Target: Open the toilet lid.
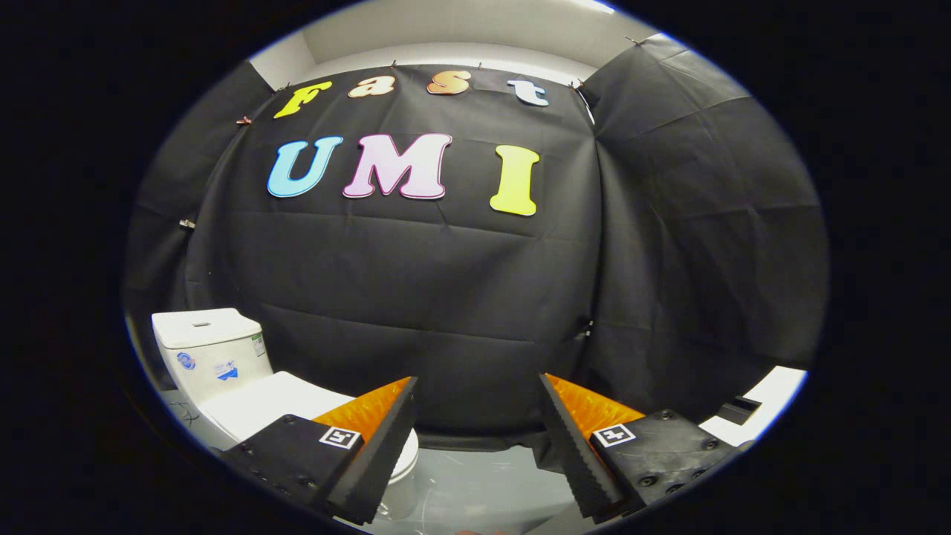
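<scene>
While the toilet (223, 371) sits at our ten o'clock with its lid (267, 405) down, our hand-held gripper (475, 438) hangs wide and empty. We judge it spread to hook the lid's front edge.

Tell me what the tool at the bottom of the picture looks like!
The tool has two wedge-shaped fingers with ridged, saw-like inner faces. Each sits on a dark block with small screws and a little square black-and-white marker on top. The fingers stand apart, open, with nothing between them.
</scene>
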{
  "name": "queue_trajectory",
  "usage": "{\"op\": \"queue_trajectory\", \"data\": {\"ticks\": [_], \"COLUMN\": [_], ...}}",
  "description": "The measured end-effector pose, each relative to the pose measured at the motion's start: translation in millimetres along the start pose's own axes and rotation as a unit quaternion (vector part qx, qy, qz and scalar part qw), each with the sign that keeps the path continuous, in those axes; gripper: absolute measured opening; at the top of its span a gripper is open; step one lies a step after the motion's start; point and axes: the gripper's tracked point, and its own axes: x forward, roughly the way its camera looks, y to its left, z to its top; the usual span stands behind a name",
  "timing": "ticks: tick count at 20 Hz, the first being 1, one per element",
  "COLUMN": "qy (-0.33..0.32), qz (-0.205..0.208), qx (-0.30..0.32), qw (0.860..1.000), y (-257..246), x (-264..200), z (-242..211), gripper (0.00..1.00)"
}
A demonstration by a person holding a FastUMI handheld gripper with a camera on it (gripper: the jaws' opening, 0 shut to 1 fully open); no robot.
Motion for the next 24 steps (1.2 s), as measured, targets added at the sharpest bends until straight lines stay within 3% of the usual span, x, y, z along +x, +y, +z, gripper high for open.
{"op": "queue_trajectory", "data": {"ticks": [5, 9, 15, 18, 20, 22, 24], "qy": [0.018, 0.068, 0.190, 0.201, 0.157, 0.033, -0.063], "qz": [0.008, 0.036, 0.068, 0.069, 0.047, 0.029, 0.027], "qx": [0.004, 0.023, 0.075, 0.097, 0.084, 0.074, 0.073], "qw": [1.000, 0.997, 0.977, 0.972, 0.983, 0.996, 0.995], "y": [3.2, 20.8, 50.3, 51.5, 35.5, 11.0, -6.4], "x": [3.3, -1.4, -19.0, -22.5, -13.3, 2.2, 9.2], "z": [-13.8, -55.8, -136.9, -136.0, -98.6, -32.1, 26.1], "gripper": [0.98, 0.98, 0.99, 0.99, 0.99, 0.99, 0.98]}}
